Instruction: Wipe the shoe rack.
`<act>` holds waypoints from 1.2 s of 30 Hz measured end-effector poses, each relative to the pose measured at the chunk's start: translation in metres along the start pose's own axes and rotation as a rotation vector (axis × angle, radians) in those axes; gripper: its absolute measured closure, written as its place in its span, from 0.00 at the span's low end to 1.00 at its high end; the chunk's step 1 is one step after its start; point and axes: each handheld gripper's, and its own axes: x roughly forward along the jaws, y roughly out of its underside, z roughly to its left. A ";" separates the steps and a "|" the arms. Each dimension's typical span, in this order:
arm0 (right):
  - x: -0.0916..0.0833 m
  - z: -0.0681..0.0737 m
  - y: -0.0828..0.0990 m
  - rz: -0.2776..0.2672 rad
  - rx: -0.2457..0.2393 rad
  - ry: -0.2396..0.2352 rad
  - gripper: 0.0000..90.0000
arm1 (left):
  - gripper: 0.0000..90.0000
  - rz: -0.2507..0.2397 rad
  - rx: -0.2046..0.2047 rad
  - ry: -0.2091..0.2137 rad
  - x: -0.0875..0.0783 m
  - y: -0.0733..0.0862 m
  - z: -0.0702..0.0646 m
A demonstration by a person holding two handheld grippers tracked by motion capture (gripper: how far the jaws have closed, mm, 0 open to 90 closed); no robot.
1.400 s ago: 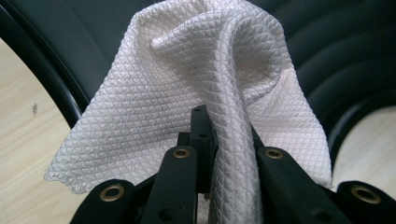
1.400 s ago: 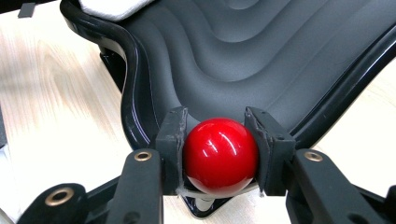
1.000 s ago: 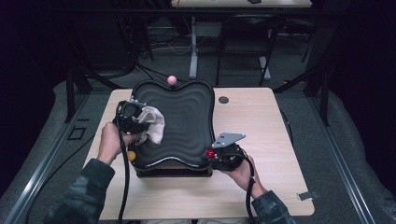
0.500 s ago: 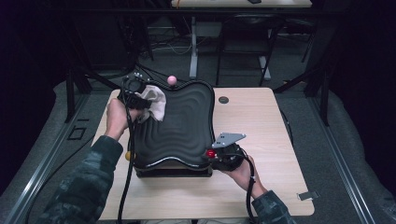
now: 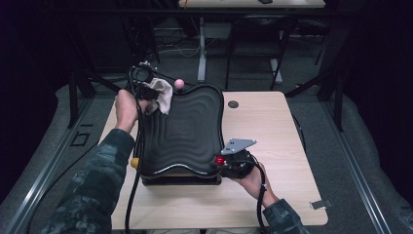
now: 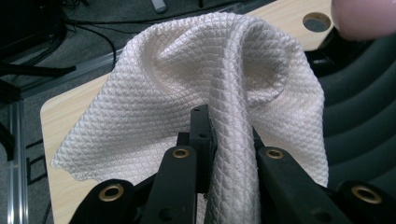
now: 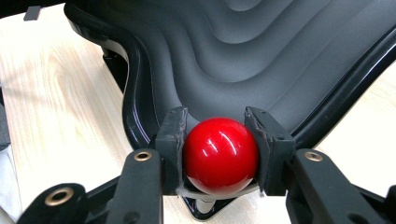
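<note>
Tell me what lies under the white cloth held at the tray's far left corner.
The white cloth, pinched in the left gripper, hangs over the wavy black tray corner and the wooden table. Whatever sits directly beneath its folds is covered.

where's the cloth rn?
High view: the cloth is pinched in the left gripper at the black tray's far-left corner, beside the pink ball.
</note>
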 end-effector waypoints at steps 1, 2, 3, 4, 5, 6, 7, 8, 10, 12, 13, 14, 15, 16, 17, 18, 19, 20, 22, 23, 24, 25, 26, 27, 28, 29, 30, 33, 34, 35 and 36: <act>0.000 0.000 0.000 -0.002 0.002 -0.003 0.66 | 0.91 -0.003 0.001 -0.008 0.000 -0.002 0.000; 0.000 0.000 0.000 -0.003 0.002 -0.001 0.66 | 0.92 -0.001 0.008 -0.012 0.001 -0.003 0.000; 0.000 0.000 0.000 -0.003 0.002 -0.001 0.67 | 0.92 0.001 0.003 -0.008 0.001 -0.004 0.001; 0.000 0.000 0.000 -0.003 0.002 -0.001 0.66 | 0.92 -0.001 0.001 -0.004 0.001 -0.005 0.001; 0.001 0.000 0.000 -0.011 -0.001 -0.001 0.67 | 0.92 -0.001 0.000 -0.003 0.001 -0.005 0.001; 0.001 0.000 0.001 -0.012 -0.004 -0.001 0.67 | 0.92 0.002 0.003 -0.002 0.001 -0.005 0.002; 0.001 0.000 0.001 -0.016 -0.009 -0.006 0.67 | 0.92 0.002 0.005 -0.002 0.001 -0.005 0.002; 0.001 0.000 0.001 -0.018 -0.013 -0.010 0.67 | 0.92 0.006 0.005 -0.003 0.001 -0.005 0.002; 0.002 -0.001 0.001 -0.019 -0.021 -0.013 0.67 | 0.92 0.009 0.000 -0.006 0.001 -0.004 0.004; 0.003 -0.001 0.001 -0.020 -0.031 -0.015 0.67 | 0.92 0.011 -0.004 -0.009 0.000 -0.003 0.006; 0.003 -0.001 0.000 -0.020 -0.035 -0.020 0.67 | 0.92 0.011 -0.005 -0.010 0.000 -0.003 0.006; 0.004 -0.001 0.000 -0.024 -0.040 -0.025 0.67 | 0.92 0.013 -0.004 -0.013 0.000 -0.003 0.006; 0.004 -0.001 0.000 -0.026 -0.042 -0.026 0.67 | 0.92 0.014 -0.002 -0.017 0.000 -0.003 0.007; 0.005 -0.001 0.000 -0.028 -0.043 -0.034 0.67 | 0.92 0.014 -0.002 -0.018 0.000 -0.003 0.007; 0.005 -0.001 -0.001 -0.027 -0.044 -0.037 0.67 | 0.92 0.009 -0.001 -0.018 0.000 -0.004 0.007; 0.006 -0.002 -0.001 -0.025 -0.049 -0.036 0.67 | 0.92 0.008 -0.002 -0.017 0.000 -0.004 0.007; 0.006 -0.002 -0.001 -0.023 -0.046 -0.037 0.67 | 0.92 0.004 -0.003 -0.016 0.000 -0.004 0.007; 0.006 -0.003 -0.001 -0.023 -0.049 -0.043 0.67 | 0.92 0.000 -0.004 -0.015 0.000 -0.004 0.007; 0.007 -0.003 -0.001 -0.028 -0.039 -0.051 0.67 | 0.92 -0.012 -0.002 -0.009 0.001 -0.005 0.006; 0.007 -0.004 -0.001 -0.031 -0.038 -0.055 0.66 | 0.91 -0.018 0.000 -0.004 0.001 -0.005 0.005; 0.007 -0.004 -0.001 -0.032 -0.036 -0.058 0.67 | 0.91 -0.021 0.006 0.002 0.002 -0.006 0.004; 0.007 -0.004 -0.001 -0.027 -0.037 -0.056 0.66 | 0.91 -0.024 0.013 0.008 0.002 -0.007 0.004; 0.007 -0.004 0.000 -0.035 -0.035 -0.058 0.66 | 0.91 -0.036 0.024 0.020 0.002 -0.007 0.002; 0.007 -0.004 0.000 -0.037 -0.033 -0.061 0.66 | 0.91 -0.032 0.031 0.016 0.002 -0.008 0.001; 0.007 -0.004 0.000 -0.037 -0.030 -0.061 0.66 | 0.91 -0.032 0.036 0.021 0.003 -0.009 -0.001; 0.007 -0.004 0.000 -0.035 -0.033 -0.060 0.66 | 0.91 -0.031 0.039 0.030 0.004 -0.009 -0.002; 0.007 -0.004 0.000 -0.036 -0.032 -0.059 0.66 | 0.91 -0.027 0.042 0.033 0.004 -0.009 -0.002; 0.007 -0.004 0.000 -0.038 -0.035 -0.057 0.66 | 0.92 -0.024 0.039 0.037 0.005 -0.008 -0.005; 0.007 -0.004 0.000 -0.039 -0.034 -0.056 0.66 | 0.92 -0.025 0.037 0.037 0.005 -0.008 -0.005; 0.007 -0.003 0.000 -0.039 -0.035 -0.056 0.66 | 0.92 -0.024 0.036 0.040 0.005 -0.007 -0.005; 0.007 -0.003 0.000 -0.040 -0.037 -0.053 0.66 | 0.92 -0.026 0.035 0.041 0.005 -0.006 -0.005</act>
